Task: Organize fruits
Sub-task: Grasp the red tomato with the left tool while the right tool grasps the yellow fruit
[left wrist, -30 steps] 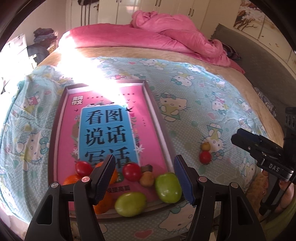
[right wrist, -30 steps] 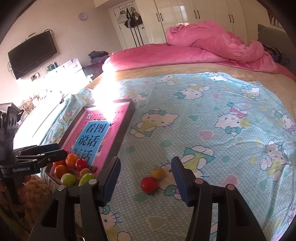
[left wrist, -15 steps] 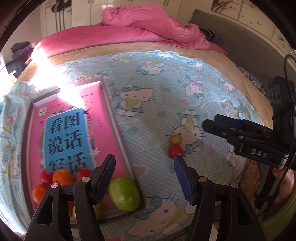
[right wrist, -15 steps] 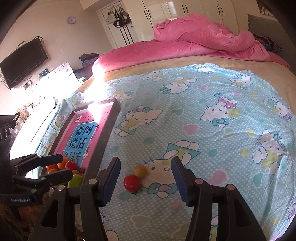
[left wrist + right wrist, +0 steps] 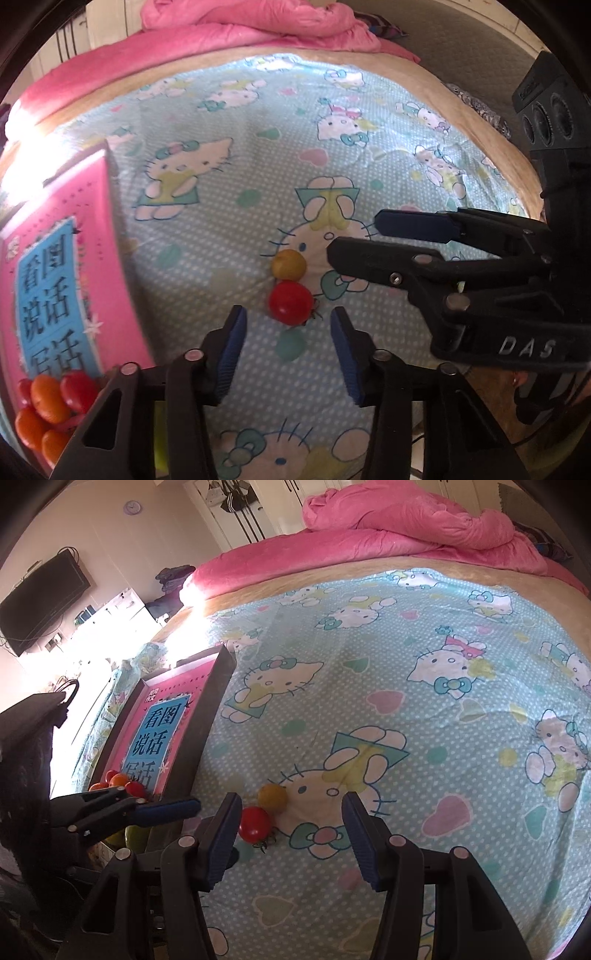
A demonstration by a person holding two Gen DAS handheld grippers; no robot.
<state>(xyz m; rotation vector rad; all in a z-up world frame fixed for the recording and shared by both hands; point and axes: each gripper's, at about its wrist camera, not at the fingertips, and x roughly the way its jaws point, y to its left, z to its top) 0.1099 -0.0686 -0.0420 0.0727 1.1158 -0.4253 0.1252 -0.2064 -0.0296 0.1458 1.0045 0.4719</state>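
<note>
From the left wrist, a red tomato and yellow tomato, touching, are seen on the sheet just ahead of the left gripper, its jaws apart; the right gripper, also parted, hangs beside them. From the right wrist, the tray is seen left, fruits at its near end

green fruit: mostly hid behind left gripper | tray: cut off at left edge | orange fruits: partly cut off

Glossy red tomato, matt cloth sheet
</note>
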